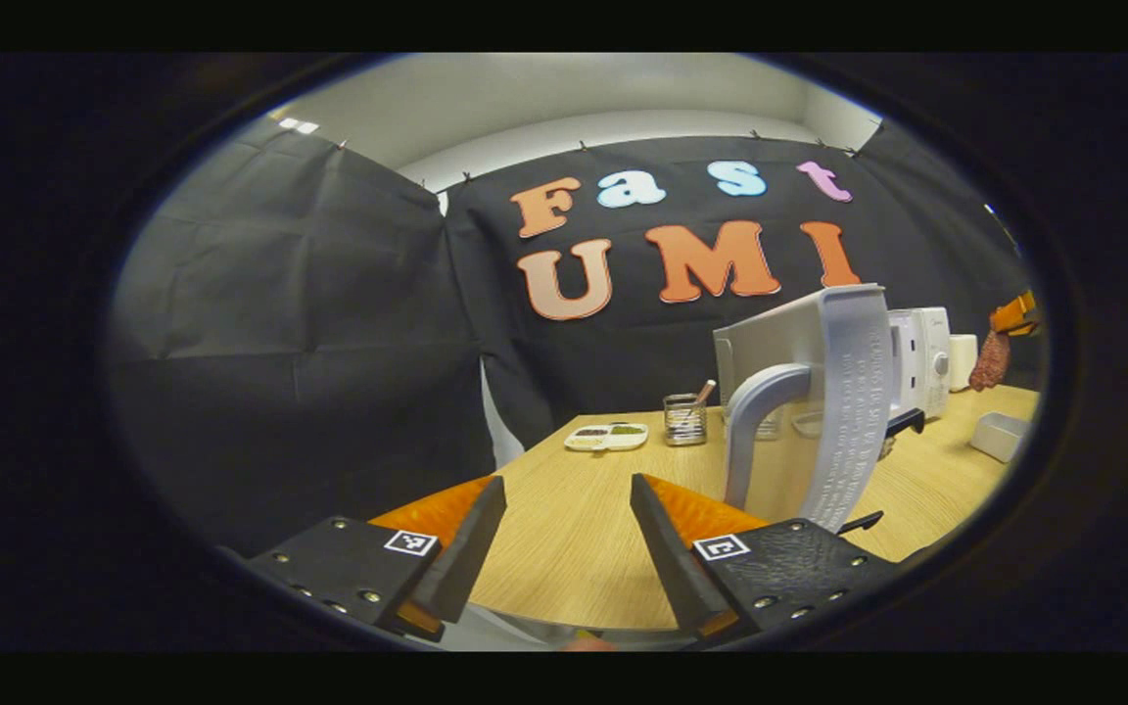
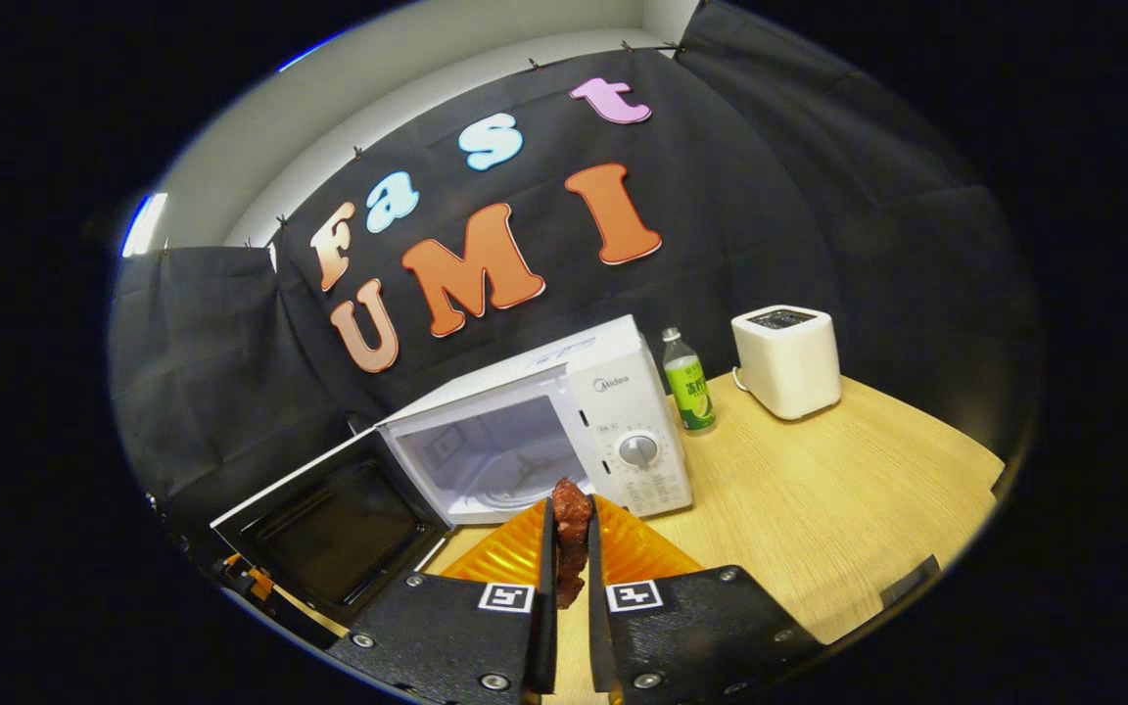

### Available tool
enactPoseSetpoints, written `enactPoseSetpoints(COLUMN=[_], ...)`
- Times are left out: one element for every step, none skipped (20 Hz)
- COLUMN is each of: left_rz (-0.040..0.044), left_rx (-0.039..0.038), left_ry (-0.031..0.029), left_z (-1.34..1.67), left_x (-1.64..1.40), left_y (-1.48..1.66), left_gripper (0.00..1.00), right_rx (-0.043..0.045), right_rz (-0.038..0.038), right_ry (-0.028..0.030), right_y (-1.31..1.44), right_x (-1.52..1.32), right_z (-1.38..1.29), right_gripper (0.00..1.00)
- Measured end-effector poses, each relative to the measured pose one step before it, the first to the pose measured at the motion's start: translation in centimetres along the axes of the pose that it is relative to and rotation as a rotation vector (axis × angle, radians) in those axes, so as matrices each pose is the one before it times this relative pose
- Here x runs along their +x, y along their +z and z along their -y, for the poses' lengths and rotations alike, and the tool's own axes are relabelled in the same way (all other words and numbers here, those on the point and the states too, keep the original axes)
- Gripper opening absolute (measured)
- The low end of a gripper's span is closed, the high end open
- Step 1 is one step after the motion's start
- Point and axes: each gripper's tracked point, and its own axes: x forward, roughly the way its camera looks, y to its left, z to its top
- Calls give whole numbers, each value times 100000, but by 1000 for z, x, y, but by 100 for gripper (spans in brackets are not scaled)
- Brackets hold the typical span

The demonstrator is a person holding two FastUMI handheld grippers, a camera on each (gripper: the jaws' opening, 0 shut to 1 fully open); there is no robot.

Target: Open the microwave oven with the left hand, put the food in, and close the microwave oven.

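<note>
You have one microwave oven (image 2: 564,421) on the table (image 2: 819,509), its single door (image 2: 329,529) swung open. You hold one piece of food (image 2: 571,534), a dark red chunk. Beside the oven you have one green bottle (image 2: 688,382) and one white toaster (image 2: 787,359). At the far end, you can count one divided dish (image 1: 606,437), one clear cup of sticks (image 1: 685,418), and one small white box (image 1: 1000,435). You have two grippers: left gripper (image 1: 564,524) and right gripper (image 2: 571,548).
</note>
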Motion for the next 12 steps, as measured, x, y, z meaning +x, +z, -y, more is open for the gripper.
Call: enactPoseSetpoints(left_rz=[260,284,140,100,-7,-124,-32,-396,-147,-52,96,-30], left_rx=[-148,-447,-504,-421,-504,-423,-562,-450,-350,-312,-223,-83], left_ry=[-232,-38,-140,75,254,206,338,337,795,695,718,757], left_z=[-102,59,-120,-141,-341,-141,-240,-233,-422,-414,-363,-412], left_x=[59,-11,-51,42,192,147,200,125,54,198,16,13], left_y=[4,77,4,-23,-89,-142,-151,-164,-205,-52,-138,-78], left_gripper=[79,79,79,79,79,79,79,80,79,79,79,79], right_rx=[-399,-439,-441,-141,338,677,854,944,881,543,552,455], right_rz=[987,787,762,410,837,450,280,130,-626,192,592,554], right_ry=[659,278,179,-62,-260,-331,-340,-780,-1423,-731,-8,151], right_y=[288,65,74,-174,21,-145,-340,-300,-577,-355,-224,-180], right_x=[804,887,910,906,971,966,1093,1091,938,901,949,967], right_z=[-781,-761,-713,-588,-614,-510,-560,-451,-182,-464,-562,-569], right_gripper=[13,13,13,13,13,13,13,13,13,13,13,13])
